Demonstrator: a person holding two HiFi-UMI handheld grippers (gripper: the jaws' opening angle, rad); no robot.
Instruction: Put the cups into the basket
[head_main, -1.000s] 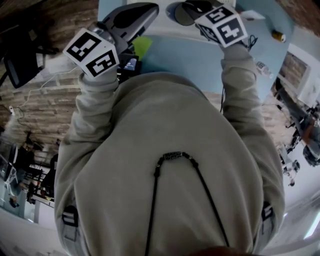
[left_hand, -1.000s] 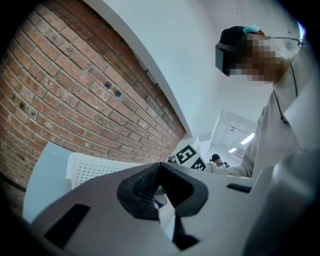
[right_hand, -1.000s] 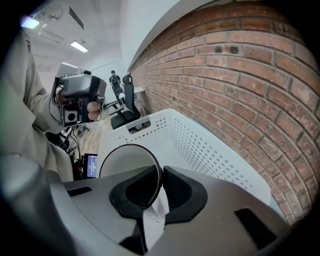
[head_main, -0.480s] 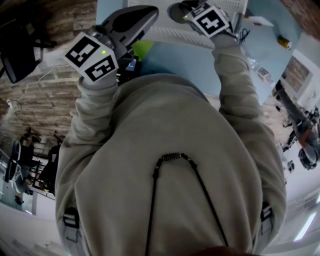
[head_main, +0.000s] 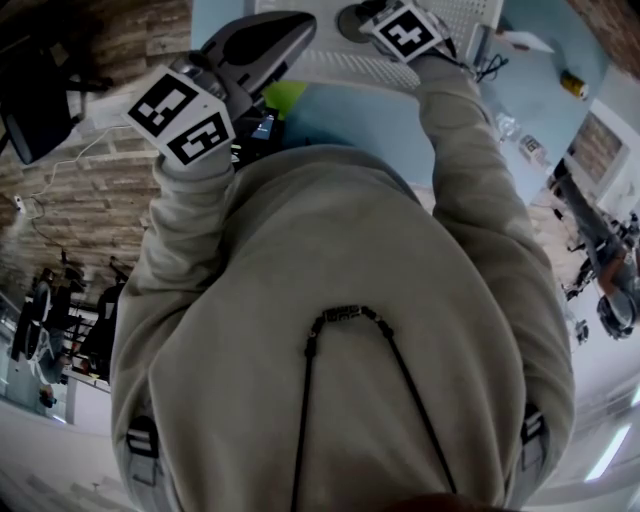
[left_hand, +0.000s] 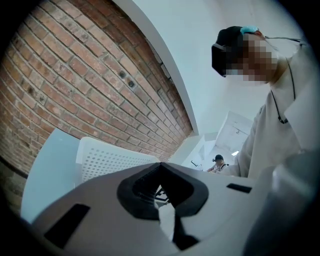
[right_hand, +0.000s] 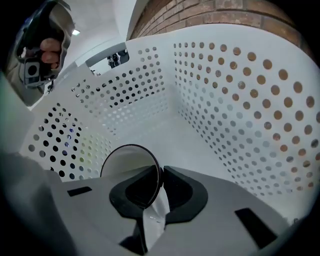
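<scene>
The cup, its rim pinched between the jaws of the right gripper, hangs just ahead of them inside the basket, above its floor. Released tilted like this, it could roll or bounce. The left gripper is closed and empty.

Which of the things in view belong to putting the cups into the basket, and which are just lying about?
Part of the job:
- white cup, gripped by its rim in the right gripper
- white perforated basket, with the cup inside it

Lying about:
- small yellow item on the blue table
- yellow-green thing by the left gripper, which is shut and empty
</scene>
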